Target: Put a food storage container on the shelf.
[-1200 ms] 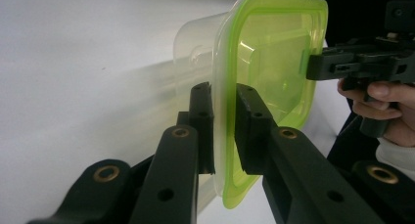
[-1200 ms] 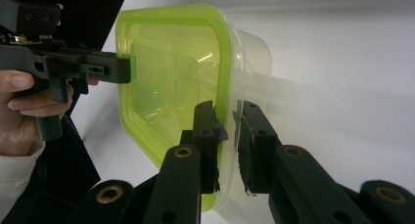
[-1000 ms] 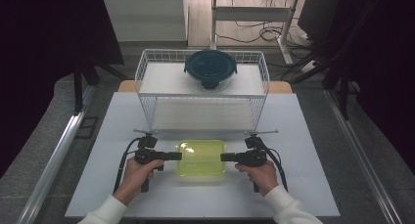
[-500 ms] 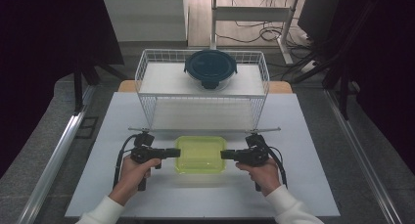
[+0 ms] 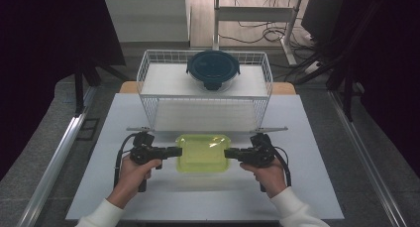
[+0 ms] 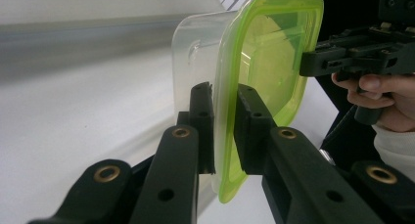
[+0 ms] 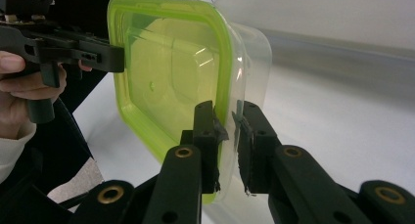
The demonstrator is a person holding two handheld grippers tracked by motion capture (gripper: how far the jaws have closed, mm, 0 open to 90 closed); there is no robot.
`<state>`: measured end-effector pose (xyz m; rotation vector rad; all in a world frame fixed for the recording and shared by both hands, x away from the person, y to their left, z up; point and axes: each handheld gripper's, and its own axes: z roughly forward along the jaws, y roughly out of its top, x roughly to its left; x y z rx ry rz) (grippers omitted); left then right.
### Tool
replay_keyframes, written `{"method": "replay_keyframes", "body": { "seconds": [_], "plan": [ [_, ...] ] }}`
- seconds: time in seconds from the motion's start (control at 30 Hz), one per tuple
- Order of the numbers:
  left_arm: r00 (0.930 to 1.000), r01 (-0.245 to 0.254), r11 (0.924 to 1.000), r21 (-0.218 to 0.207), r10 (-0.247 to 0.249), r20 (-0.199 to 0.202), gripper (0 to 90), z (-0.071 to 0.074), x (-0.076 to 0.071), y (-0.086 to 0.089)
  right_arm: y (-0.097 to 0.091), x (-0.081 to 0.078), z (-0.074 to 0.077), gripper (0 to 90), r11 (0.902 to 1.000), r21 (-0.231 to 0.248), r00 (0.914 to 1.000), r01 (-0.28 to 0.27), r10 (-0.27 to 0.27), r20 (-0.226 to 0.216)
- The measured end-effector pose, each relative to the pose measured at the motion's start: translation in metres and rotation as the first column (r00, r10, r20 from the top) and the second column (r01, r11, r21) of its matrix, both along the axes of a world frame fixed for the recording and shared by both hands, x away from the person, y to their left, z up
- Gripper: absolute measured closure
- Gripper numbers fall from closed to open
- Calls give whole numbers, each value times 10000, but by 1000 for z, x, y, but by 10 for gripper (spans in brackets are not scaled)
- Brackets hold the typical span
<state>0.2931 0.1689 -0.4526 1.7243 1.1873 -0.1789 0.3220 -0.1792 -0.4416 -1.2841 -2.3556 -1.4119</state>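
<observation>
A clear plastic container with a lime-green lid (image 5: 203,153) hangs level just above the white table, in front of the wire basket. My left gripper (image 5: 174,151) is shut on the lid's left rim, and its pads (image 6: 247,121) pinch the green edge (image 6: 226,136). My right gripper (image 5: 229,153) is shut on the opposite rim (image 7: 226,106). In each gripper view the other gripper shows clamped on the far side of the lid (image 6: 274,62) (image 7: 166,82).
A white wire basket (image 5: 148,95) stands behind the container, holding a round glass bowl with a dark blue lid (image 5: 213,68). The white table (image 5: 307,187) lies under the hands. Dark curtains and metal rails flank both sides.
Both grippers have risen with the container between them, lifting it off the table and a little toward the basket.
</observation>
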Motion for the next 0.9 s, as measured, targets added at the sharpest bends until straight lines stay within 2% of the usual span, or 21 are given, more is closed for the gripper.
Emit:
{"method": "replay_keyframes", "body": {
  "seconds": [0.57, 0.77, 0.9],
  "plan": [
    [9976, 15, 9999, -151, -5, 695, 797, 26, -2, 0, -2, -2, 27, 783, 10000, 19, 9949, -97, 95, 1002],
    [9954, 1, 9997, -247, 23, 956, 797, 40, 1, 2, -1, 1, 41, 783, 9999, 43, 9913, -122, 115, 1311],
    [9937, -34, 9991, -414, 80, 1114, 796, 51, 3, 4, 1, 3, 57, 784, 9999, 0, 9876, -143, 142, 1566]
  ]
}}
